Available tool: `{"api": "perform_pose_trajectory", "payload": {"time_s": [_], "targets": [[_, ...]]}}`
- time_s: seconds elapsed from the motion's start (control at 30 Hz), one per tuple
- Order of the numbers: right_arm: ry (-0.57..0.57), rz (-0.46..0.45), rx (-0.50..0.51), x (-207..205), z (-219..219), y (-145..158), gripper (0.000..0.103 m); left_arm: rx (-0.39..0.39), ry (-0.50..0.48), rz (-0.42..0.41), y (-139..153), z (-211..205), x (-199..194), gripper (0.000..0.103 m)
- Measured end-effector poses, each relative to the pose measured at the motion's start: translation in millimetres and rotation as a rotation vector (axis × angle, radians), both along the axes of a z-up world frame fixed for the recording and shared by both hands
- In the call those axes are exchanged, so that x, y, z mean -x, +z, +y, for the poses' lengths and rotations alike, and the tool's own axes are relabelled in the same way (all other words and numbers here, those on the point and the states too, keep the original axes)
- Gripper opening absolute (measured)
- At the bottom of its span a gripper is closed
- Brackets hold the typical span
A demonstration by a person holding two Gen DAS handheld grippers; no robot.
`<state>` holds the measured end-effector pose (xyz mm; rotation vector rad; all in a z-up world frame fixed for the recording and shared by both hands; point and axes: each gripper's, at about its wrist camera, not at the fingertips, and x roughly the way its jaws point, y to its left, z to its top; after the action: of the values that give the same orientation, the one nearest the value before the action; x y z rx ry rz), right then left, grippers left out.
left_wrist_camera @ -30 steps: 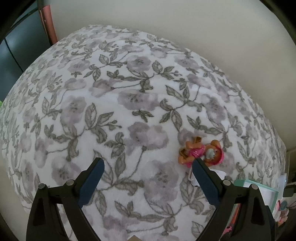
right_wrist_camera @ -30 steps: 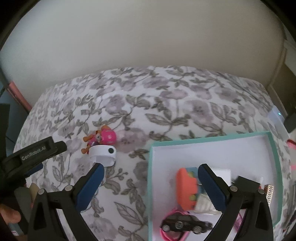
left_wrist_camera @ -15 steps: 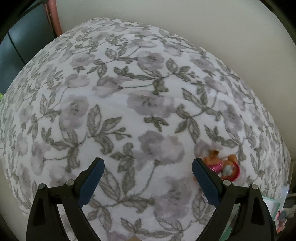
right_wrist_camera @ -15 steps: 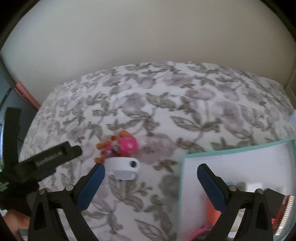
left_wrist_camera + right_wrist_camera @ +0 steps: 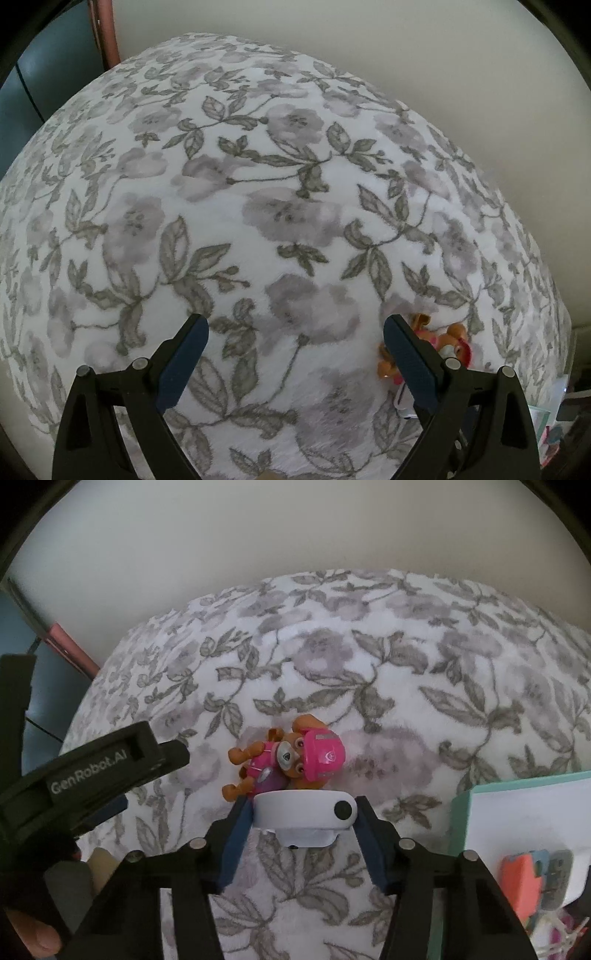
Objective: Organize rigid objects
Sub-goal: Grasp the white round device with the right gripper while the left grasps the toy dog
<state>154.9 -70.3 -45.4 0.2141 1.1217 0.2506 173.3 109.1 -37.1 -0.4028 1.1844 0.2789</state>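
Note:
A white oval device with a black dot lies on the floral blanket. My right gripper straddles it with its jaws closing, and the blue pads touch both of its ends. Just beyond it lies a toy pup with a pink helmet. In the left wrist view my left gripper hangs open over bare blanket with nothing between its fingers. There the toy pup peeks out from behind the right finger. The left gripper's black body shows at the left of the right wrist view.
A teal-rimmed white tray sits at the right and holds an orange block and other small toys. A cream wall backs the blanket. A dark cabinet stands at the far left. A person's fingertip shows at the lower left.
My right gripper has moved left and down from above the tray to the white device, and its jaws have narrowed around it. The left gripper shifted slightly, bringing the pup behind its right finger.

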Motion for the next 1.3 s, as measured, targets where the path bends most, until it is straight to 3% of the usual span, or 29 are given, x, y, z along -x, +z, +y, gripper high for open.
{"api": "perform_pose_trajectory", "payload": {"time_s": [0.27,0.6,0.83,1.23,1.3], "targets": [[-0.037,-0.001,-0.045,-0.9,-21.8,10.4,0.058,0.068,-0.045,-0.025,-4.6,-17.5,-5.3,0.096],[-0.19,-0.067,-0.027,-2.5,-90.0,49.4,0.057,0.112,-0.147,-0.044,-10.3,-52.6,-24.3,0.096],[-0.238,-0.053,-0.044,-5.9,-115.0,46.0,0.058,0.084,-0.257,-0.022,-20.9,-91.8,-32.0,0.096],[-0.245,-0.018,-0.041,-4.8,-118.2,33.9,0.058,0.013,-0.316,-0.028,-32.4,-118.0,-36.3,0.096],[-0.252,-0.017,-0.045,-4.5,-119.8,33.9,0.058,0.017,-0.318,-0.04,-31.0,-117.2,-36.4,0.084]]}}
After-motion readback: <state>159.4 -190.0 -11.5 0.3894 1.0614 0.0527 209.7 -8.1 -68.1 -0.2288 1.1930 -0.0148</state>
